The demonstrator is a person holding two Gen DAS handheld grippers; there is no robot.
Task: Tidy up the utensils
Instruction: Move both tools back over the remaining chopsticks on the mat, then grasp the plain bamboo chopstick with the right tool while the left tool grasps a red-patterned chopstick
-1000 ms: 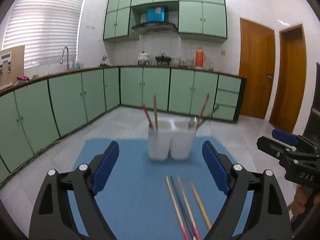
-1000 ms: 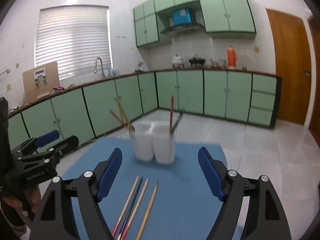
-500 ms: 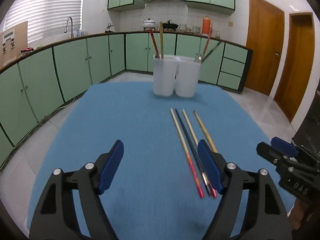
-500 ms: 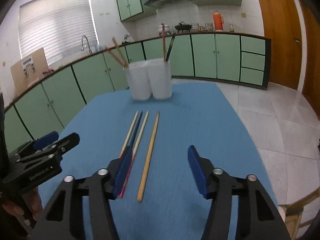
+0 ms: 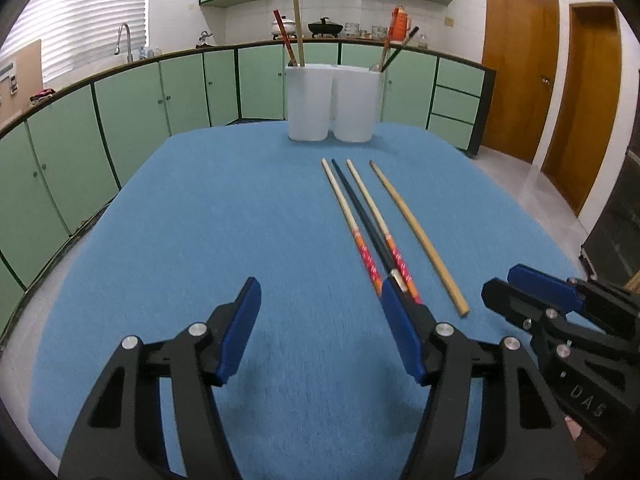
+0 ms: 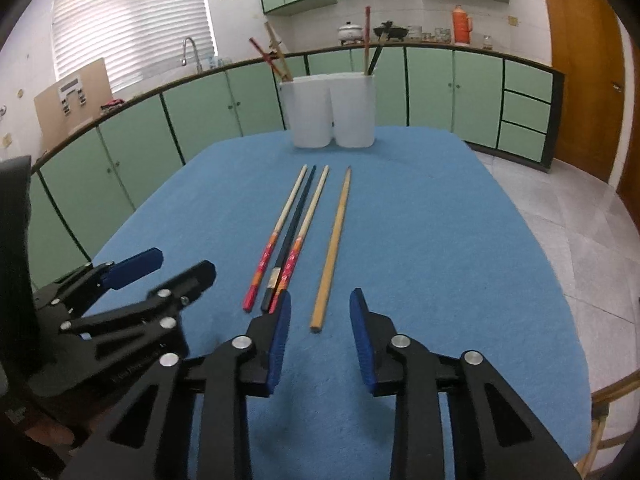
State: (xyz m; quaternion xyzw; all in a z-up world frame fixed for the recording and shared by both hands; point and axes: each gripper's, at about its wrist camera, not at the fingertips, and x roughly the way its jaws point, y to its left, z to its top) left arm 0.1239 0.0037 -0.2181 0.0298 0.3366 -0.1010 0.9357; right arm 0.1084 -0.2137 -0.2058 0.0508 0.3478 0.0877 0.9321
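The right gripper (image 6: 320,330), jaws just narrowing yet clear of the plain chopstick (image 6: 333,251) lying on the blue mat (image 6: 440,240), seemed bound for its near end; light, stiff, probably slippery.

The counter (image 5: 224,208) wears a blue cloth cover, matt with a fine, felt-like nap. Near its far edge stand two white containers (image 5: 332,104) of smooth, slightly translucent plastic. Toward the near edge lie four chopsticks: a plain one (image 6: 332,252) of pale, unvarnished-looking wood or bamboo, two light wooden ones with glossy red-and-orange printed grips (image 6: 294,258), and a dark, lacquered-looking one (image 6: 290,236) with a small metal-coloured band. Each claw (image 6: 320,330) (image 5: 320,332) is matt black plastic with shiny silver metal pins and blue, rubbery-looking pads (image 6: 362,336).
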